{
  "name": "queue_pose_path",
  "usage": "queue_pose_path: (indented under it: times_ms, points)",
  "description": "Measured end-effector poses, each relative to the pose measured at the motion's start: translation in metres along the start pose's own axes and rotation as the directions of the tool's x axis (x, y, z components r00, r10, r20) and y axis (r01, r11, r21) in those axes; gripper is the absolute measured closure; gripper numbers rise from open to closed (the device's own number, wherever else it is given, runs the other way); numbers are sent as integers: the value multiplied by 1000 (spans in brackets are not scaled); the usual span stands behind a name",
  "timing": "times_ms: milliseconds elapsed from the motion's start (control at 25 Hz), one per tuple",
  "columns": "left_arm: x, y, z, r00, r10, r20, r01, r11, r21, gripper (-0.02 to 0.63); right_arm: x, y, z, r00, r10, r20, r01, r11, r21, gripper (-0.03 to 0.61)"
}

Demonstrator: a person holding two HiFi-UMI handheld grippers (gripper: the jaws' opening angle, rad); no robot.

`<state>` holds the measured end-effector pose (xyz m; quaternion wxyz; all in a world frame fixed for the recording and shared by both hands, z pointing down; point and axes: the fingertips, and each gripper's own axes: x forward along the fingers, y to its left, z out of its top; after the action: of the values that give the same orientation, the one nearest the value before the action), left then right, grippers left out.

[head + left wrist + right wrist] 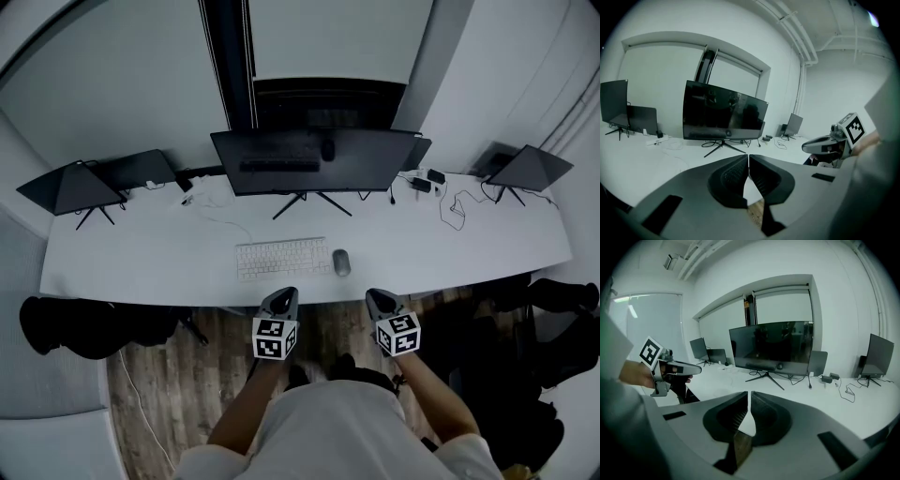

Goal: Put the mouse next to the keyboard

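The left gripper (pixel 283 294) and the right gripper (pixel 378 296), both with jaws pressed together on nothing, hung at the desk's (pixel 141 272) near edge, while the mouse (pixel 341 262) lay just right of the keyboard (pixel 282 259) amid open white desktop.

Grey mouse (pixel 341 262) flat, just beside white keyboard's (pixel 283 258) right end

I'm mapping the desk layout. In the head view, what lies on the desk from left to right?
left-end monitor → keyboard → mouse → looped cable → right-end monitor
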<state>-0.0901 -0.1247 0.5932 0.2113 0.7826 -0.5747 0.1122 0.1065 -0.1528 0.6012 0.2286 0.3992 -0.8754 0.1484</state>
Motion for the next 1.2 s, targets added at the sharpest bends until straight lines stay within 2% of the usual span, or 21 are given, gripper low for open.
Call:
queue_pose_path:
  times_ms: [240,520,1200]
  points:
    - [2,-3,14,998,49,41,-49,999,-16,595,-3,-21,14,999,34,35,-33,999,-16,535]
    - [0,-9,30,993,86,82,-88,996,15,595,-6,-44,23,997,63,55,-61,998,-28,538]
    - [4,-7,36,988,131,87,-131,991,1,595,-2,-61,33,993,99,69,-98,995,-9,538]
